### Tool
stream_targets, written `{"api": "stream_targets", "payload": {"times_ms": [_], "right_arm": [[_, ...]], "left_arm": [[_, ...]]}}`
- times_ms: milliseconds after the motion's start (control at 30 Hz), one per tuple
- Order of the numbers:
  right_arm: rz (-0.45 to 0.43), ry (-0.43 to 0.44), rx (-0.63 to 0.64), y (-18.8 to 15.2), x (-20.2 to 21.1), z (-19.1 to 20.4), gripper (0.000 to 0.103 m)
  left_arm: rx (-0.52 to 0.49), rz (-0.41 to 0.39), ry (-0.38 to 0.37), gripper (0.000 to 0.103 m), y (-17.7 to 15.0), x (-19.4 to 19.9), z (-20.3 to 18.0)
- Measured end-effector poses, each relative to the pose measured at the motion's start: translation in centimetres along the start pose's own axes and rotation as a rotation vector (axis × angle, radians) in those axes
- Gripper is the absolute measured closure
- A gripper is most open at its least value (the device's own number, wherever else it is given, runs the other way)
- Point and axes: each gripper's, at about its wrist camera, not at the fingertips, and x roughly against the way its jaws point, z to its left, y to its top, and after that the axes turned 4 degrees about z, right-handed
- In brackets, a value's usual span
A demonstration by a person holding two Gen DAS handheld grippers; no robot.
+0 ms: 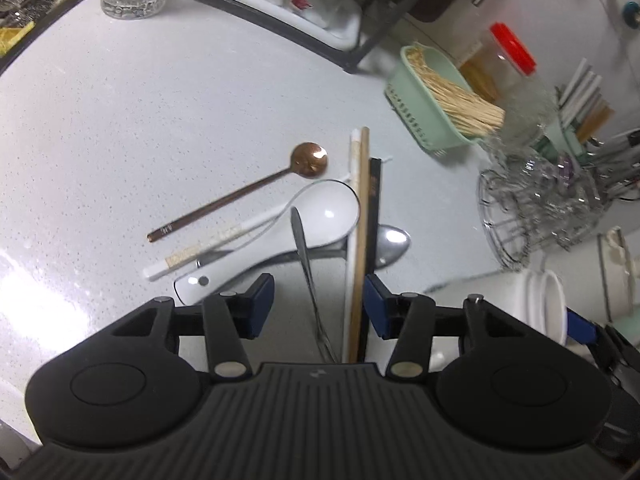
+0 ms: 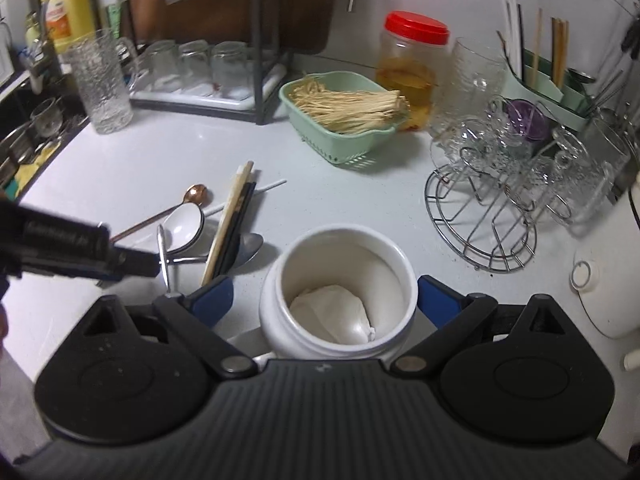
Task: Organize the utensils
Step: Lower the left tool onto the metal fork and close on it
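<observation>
Wooden chopsticks [image 1: 363,216] and a steel fork [image 1: 304,256] lie on the worktop [image 1: 120,140] between the left tool's [image 1: 319,304] parted, unclamped jaws; centre on one piece before squeezing, while the right tool [image 2: 325,300] brackets the white jar [image 2: 340,292], jaws apart.

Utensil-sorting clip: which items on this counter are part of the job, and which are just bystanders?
Part of the job: copper spoon, white ceramic spoon, steel spoon, chopsticks, white jar, left gripper, right gripper.

Bystanders: green basket of sticks, red-lidded jar, wire rack with glasses, textured glass.
</observation>
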Motion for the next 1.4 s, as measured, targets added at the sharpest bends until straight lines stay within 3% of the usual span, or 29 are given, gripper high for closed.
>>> {"api": "stream_targets", "payload": {"times_ms": [100,333,900,967,1033,1400], "right_arm": [[0.011,0.001,0.016,-0.1,-0.4,-0.4,0.014],[0.017,0.047,0.064,-0.2,-0.2,-0.7,0.014],[0.018,0.101,0.158,-1.5,0.9,-0.5,0.014],[0.014,0.104,0.159,-1.6,0.9,-0.6,0.014],[0.006,0.105,0.157,-1.7,0.9,-0.6,0.014],[-0.031,0.099,0.108,-2.3,1.0,-0.8,0.014]], "left_arm": [[0.014,0.01,0.003,0.056,0.2,-0.8,-0.3],[0.024,0.03,0.079,0.07,0.2,-2.4,-1.2],[0.046,0.019,0.292,0.074,2.1,-3.4,-3.2],[0.025,0.025,0.31,0.081,2.3,-3.6,-3.5],[-0.005,0.032,0.307,0.094,2.3,-3.7,-3.5],[-0.123,0.014,0.261,0.096,2.3,-3.8,-4.2]]}}
